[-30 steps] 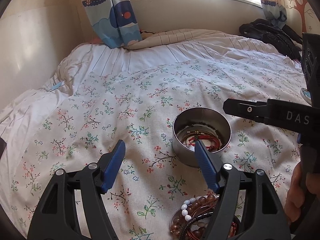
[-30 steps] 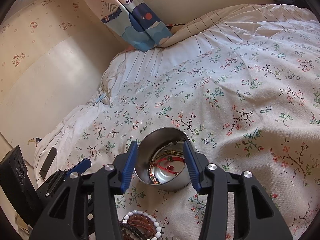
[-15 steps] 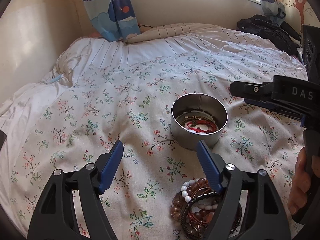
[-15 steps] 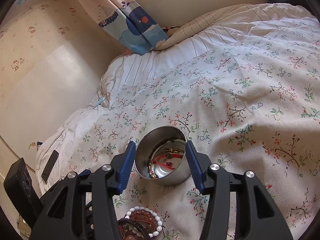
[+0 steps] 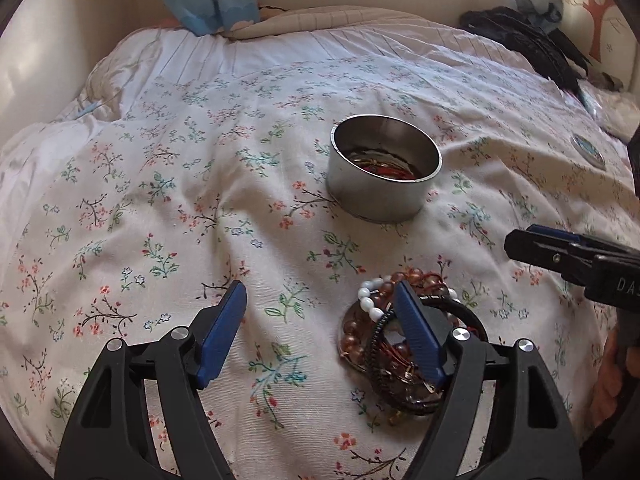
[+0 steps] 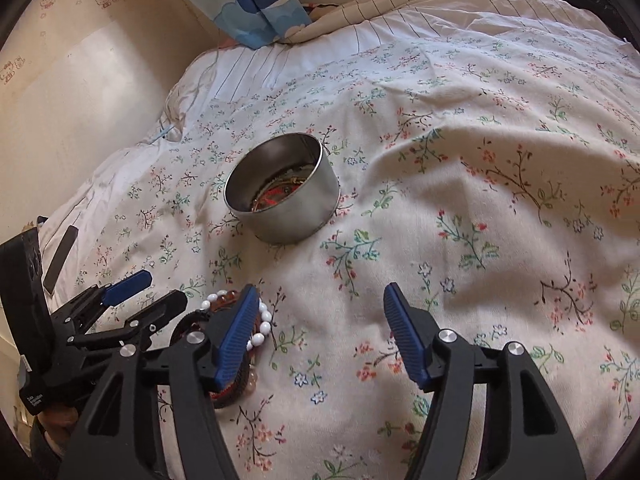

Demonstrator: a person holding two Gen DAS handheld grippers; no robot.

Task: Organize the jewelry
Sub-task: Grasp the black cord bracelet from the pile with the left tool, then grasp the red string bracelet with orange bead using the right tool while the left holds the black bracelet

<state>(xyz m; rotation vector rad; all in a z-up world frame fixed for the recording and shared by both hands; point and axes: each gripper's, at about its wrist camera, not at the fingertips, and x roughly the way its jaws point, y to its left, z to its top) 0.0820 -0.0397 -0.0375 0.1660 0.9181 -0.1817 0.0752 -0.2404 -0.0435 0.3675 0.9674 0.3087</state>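
Bracelets (image 5: pixel 394 332) lie heaped on the flowered bedspread (image 5: pixel 168 184), near a round metal tin (image 5: pixel 384 168) holding more jewelry. Over the heap's left edge the left gripper (image 5: pixel 320 300) has its fingers spread, empty. Beside it the right gripper (image 6: pixel 320 300) is opening, nothing between its fingers.

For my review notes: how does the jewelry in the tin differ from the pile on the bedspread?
The jewelry in the tin lies contained, mostly hidden by the steel wall; the pile on the bedspread lies loose and exposed. The tin's shows red cord; the pile shows white and amber beads and a black band. Both are tangled bracelets.
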